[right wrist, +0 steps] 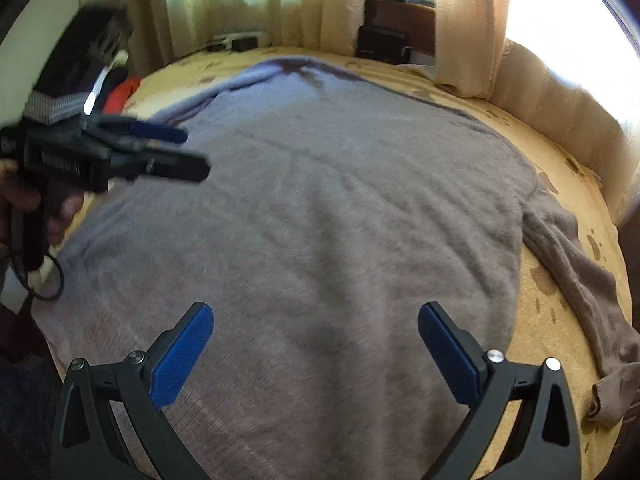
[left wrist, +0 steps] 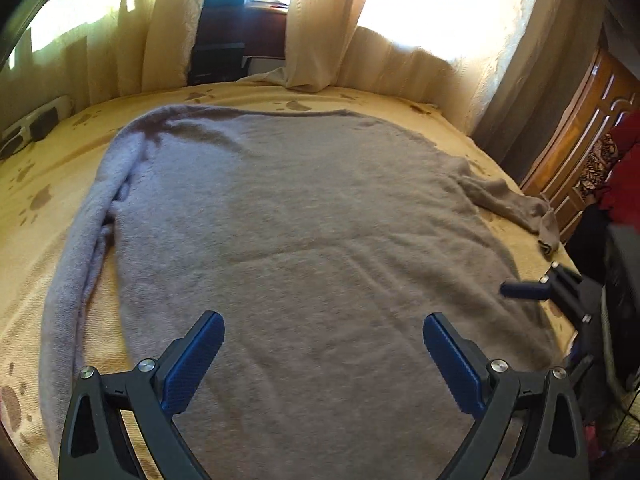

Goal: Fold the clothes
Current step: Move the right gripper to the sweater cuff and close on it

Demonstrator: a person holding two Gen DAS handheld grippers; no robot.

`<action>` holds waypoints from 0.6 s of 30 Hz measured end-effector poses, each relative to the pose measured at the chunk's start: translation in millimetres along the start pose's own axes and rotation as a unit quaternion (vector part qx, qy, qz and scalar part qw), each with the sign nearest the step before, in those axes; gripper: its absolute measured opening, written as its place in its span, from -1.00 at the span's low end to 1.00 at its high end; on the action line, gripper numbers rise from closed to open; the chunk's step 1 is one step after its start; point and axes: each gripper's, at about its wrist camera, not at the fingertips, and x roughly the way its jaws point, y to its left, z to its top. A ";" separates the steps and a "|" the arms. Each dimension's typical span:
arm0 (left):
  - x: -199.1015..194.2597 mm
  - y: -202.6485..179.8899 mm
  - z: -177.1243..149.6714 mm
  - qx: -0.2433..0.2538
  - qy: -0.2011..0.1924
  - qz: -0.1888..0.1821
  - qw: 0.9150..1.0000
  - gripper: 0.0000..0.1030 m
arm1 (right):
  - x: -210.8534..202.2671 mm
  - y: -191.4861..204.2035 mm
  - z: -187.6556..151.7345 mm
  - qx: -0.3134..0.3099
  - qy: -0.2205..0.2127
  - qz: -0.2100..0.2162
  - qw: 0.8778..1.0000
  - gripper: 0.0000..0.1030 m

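A large grey-lilac knit sweater [left wrist: 304,216] lies spread flat on the bed, also in the right wrist view [right wrist: 328,216]. One sleeve [left wrist: 76,256] lies along its left side. The other sleeve [right wrist: 580,280] trails off to the right toward the bed edge. My left gripper [left wrist: 323,346] is open and empty, above the sweater's near part. My right gripper [right wrist: 316,338] is open and empty, also above the near part. The left gripper also shows in the right wrist view [right wrist: 180,152], at the left, over the sweater's edge. The right gripper's finger shows in the left wrist view [left wrist: 520,290] at the right.
The bed has a yellow cover with brown paw prints [left wrist: 36,184]. Cream curtains [left wrist: 320,28] hang behind it, with dark furniture [left wrist: 224,40] between them. A power strip [left wrist: 36,124] lies at the far left. A wooden cabinet [left wrist: 576,136] and red cloth [left wrist: 624,176] stand at the right.
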 end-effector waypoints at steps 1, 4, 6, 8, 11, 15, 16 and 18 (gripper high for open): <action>0.9 -4.8 1.6 -0.001 -0.001 -0.006 1.000 0.97 | 2.4 5.0 -5.6 -0.007 0.000 -0.005 1.000 0.99; 7.8 -13.9 9.0 -0.016 -0.003 -0.016 1.000 0.97 | 6.1 -3.3 -13.3 0.023 0.008 0.012 1.000 0.99; 13.9 -15.4 19.7 -0.041 -0.011 -0.020 0.999 0.97 | 7.0 -3.8 -13.4 0.024 0.007 0.010 1.000 0.99; 19.8 -16.5 31.0 -0.065 -0.022 -0.027 0.997 0.97 | 7.4 -3.2 -14.3 0.030 0.004 0.003 1.000 0.99; 28.4 -15.7 50.6 -0.087 -0.048 -0.041 0.994 0.97 | 10.0 -5.6 -12.9 0.032 0.005 0.003 0.999 1.00; 47.7 -12.6 58.8 -0.087 -0.057 -0.026 0.994 0.97 | 13.9 -7.8 -13.5 0.033 0.004 -0.004 0.999 1.00; 54.8 -10.1 57.1 -0.091 -0.048 -0.030 0.994 0.97 | 14.1 -8.8 -14.4 0.034 0.002 -0.002 0.999 1.00; 69.3 -3.6 52.2 -0.101 -0.027 -0.037 0.994 0.97 | 13.6 -11.6 -16.9 0.025 0.000 0.008 1.000 1.00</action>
